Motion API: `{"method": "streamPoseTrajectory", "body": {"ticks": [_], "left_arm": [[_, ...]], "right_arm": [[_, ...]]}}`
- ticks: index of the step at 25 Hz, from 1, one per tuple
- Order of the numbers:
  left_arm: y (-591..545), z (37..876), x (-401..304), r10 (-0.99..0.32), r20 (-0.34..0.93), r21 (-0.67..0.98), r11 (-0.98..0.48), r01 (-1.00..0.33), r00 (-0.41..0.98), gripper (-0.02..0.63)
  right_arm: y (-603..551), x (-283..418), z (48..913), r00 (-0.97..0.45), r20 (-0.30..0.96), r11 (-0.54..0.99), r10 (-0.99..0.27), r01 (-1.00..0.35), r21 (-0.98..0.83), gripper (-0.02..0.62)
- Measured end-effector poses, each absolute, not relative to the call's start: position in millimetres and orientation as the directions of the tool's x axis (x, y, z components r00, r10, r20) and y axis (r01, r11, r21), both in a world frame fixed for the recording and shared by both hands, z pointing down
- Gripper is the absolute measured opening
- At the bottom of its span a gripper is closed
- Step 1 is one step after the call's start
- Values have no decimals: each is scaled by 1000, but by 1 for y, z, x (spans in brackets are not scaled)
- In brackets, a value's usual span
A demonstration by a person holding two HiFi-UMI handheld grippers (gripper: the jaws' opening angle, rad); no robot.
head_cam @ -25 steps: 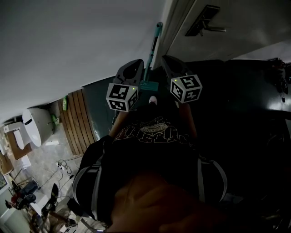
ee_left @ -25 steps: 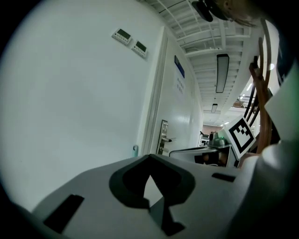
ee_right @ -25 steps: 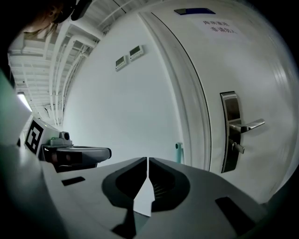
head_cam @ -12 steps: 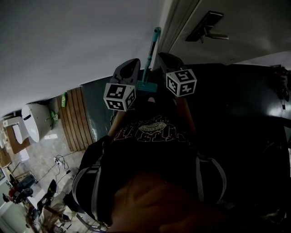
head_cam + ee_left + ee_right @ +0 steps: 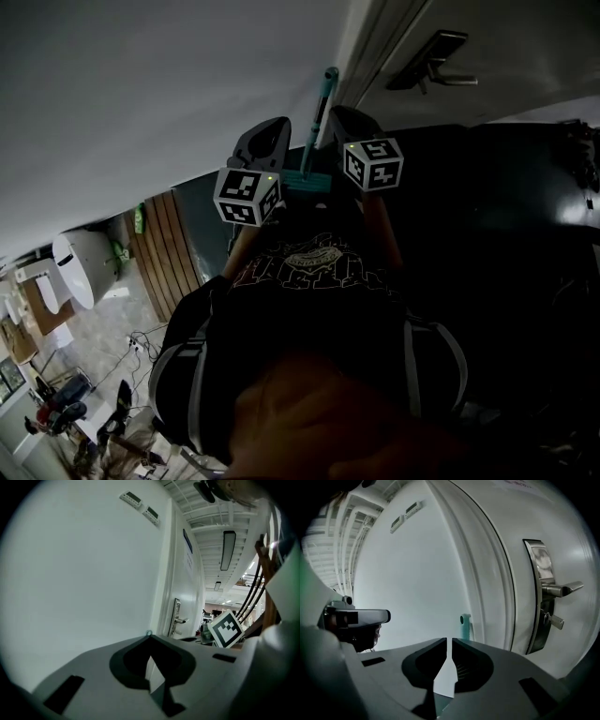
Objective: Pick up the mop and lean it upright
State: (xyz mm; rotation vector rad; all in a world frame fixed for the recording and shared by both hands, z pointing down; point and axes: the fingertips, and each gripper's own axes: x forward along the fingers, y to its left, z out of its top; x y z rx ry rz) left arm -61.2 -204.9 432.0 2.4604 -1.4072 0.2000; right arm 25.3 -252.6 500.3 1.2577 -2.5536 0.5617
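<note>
Two tools clenched, empty: left tool point(image 5: 149, 636), right tool point(image 5: 450, 641). Mop point(image 5: 320, 117) between them, long axis upright, handle end up, at wall point(image 5: 141, 84).

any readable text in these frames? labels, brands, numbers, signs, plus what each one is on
No text here can be read.
Shirt print: lettering in the graphic, too dark and small to read.
Blue sign on the door: too small to read.
Wall panels: no legible marks.
Marker cubes: black-and-white square patterns only, no letters.
</note>
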Motion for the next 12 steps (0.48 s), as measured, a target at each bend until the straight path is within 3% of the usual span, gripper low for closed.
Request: {"method": "streamPoseTrajectory", "body": {"ticks": [4,12], "left_arm": [[-215,436,-70,-805,269,190,-494,-848,529,48],[-228,435,-78,-783,269,186,-529,-828,560,48]], "right_arm": [[-267,20,513,-574,402,527,-713,-817,-234,86],[-289,22,535,-491,450,446,-746,-870,-209,103]]}}
